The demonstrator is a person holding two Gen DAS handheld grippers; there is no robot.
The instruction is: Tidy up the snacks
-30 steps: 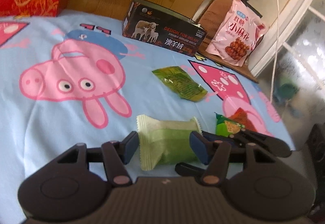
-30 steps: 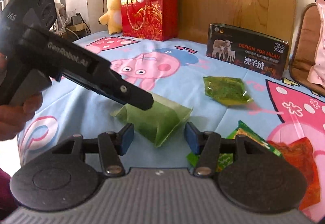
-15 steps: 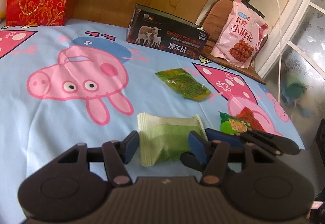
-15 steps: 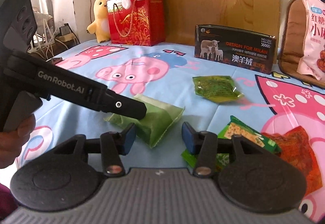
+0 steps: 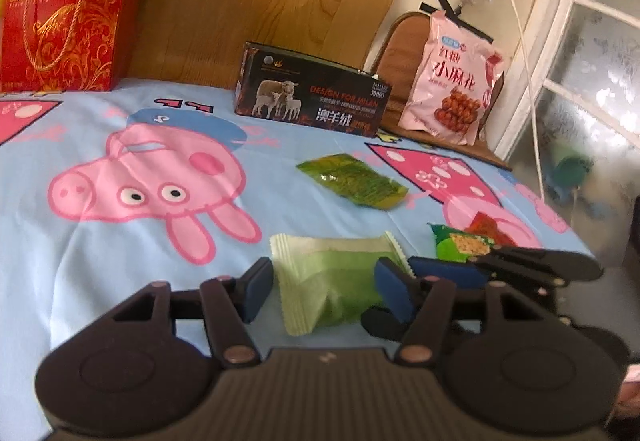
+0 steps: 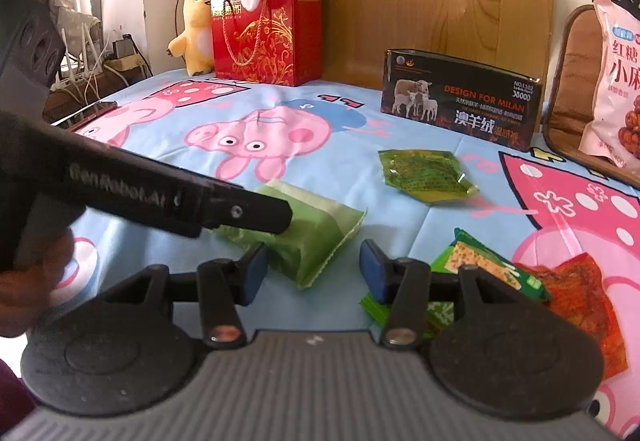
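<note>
While the left gripper pinched the pale-green packet — matte, crimp-edged, creased — the right gripper hung open beside it, jaws just narrowed.

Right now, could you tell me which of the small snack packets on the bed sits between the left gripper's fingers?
The pale green packet, matte with crimped ends, lies between the left gripper fingers. The glossy olive-green packet lies farther off, and the bright green cracker packet sits to the right.

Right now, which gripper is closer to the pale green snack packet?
Left. The left gripper straddles the pale green snack packet, pads on either side of it. The right gripper sits just beside it, the packet's corner between its open fingers.
</note>
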